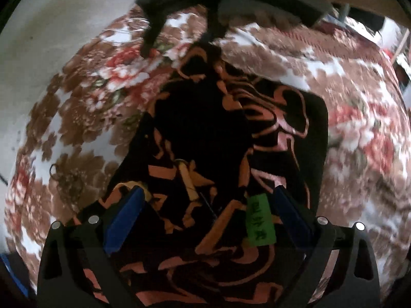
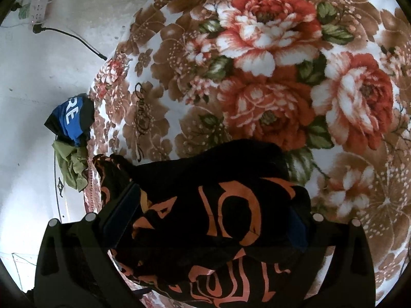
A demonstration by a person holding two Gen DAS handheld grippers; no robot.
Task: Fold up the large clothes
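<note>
Left wrist view: the black garment [image 1: 231, 154] with orange print lies bunched on the flowered blanket [image 1: 359, 128], spread between and beyond the blue pads of the left gripper [image 1: 209, 195]. Its jaws stand wide apart with cloth under them; nothing is pinched between them. A green tag [image 1: 259, 220] with writing sits on the garment just inside the right-hand pad. At the far end of the garment the right gripper [image 1: 185, 36] shows dark and blurred, down at the cloth's edge, with a hand [image 1: 257, 12] behind it.

From the right wrist, the garment [image 2: 218, 205] is heaped between the right gripper's [image 2: 213, 215] pads and partly covers the right-hand one. The jaws are spread and cloth fills the gap; whether they are pressing on it I cannot tell. The blanket [image 2: 269, 64] with red and brown flowers stretches beyond. At its left edge lie a blue-and-black cloth [image 2: 72, 118] and an olive one [image 2: 72, 166]. On the pale floor [image 2: 38, 77] beyond there is a power strip [image 2: 39, 5] with a black cable [image 2: 77, 38].
</note>
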